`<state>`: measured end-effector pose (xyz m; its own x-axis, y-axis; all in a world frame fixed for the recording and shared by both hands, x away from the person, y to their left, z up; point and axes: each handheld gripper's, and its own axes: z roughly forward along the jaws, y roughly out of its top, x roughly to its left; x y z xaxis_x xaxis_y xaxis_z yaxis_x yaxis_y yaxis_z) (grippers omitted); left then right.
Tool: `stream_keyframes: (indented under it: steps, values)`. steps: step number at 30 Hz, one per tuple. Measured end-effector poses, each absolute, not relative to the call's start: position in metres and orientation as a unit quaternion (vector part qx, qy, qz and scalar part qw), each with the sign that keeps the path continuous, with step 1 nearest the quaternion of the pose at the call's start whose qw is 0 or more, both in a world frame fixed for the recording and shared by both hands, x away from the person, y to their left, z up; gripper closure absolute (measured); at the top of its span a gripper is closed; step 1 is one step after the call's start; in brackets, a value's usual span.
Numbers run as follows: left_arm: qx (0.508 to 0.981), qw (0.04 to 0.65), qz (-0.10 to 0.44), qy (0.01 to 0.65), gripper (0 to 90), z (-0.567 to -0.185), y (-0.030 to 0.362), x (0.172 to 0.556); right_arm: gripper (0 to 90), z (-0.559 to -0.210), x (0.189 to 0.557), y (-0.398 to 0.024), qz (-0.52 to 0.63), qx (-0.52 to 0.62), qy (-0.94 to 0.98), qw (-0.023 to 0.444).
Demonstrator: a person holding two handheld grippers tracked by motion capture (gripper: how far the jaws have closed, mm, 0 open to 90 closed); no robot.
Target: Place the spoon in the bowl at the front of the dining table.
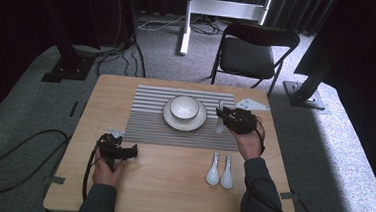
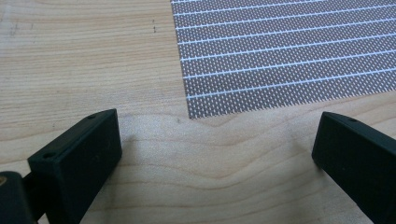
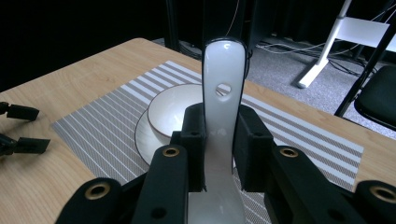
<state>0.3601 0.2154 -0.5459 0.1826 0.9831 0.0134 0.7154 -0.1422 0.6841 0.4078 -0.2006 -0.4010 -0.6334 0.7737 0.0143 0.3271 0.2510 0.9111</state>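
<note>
You are holding a glossy white spoon [image 3: 223, 121] in black jaws, with a white bowl [image 1: 184, 107] sitting on a grey placemat [image 1: 147, 118] (thin white stripes) over pale woodgrain.

No text, label, brand, number or sign could be read anywhere in the pictures.

Left gripper [image 1: 131, 151] agape, right gripper [image 1: 221, 113] clamped.
</note>
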Motion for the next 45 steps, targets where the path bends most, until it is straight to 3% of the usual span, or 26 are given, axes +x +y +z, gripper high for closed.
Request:
stream_keyframes:
  steps: [45]
  values:
    - [0.718, 0.278, 0.24, 0.592, 1.7, -0.546, 0.216, 0.36, 75.7, -0.379, 0.441, -0.177, 0.502, 0.362, 0.753, 0.226]
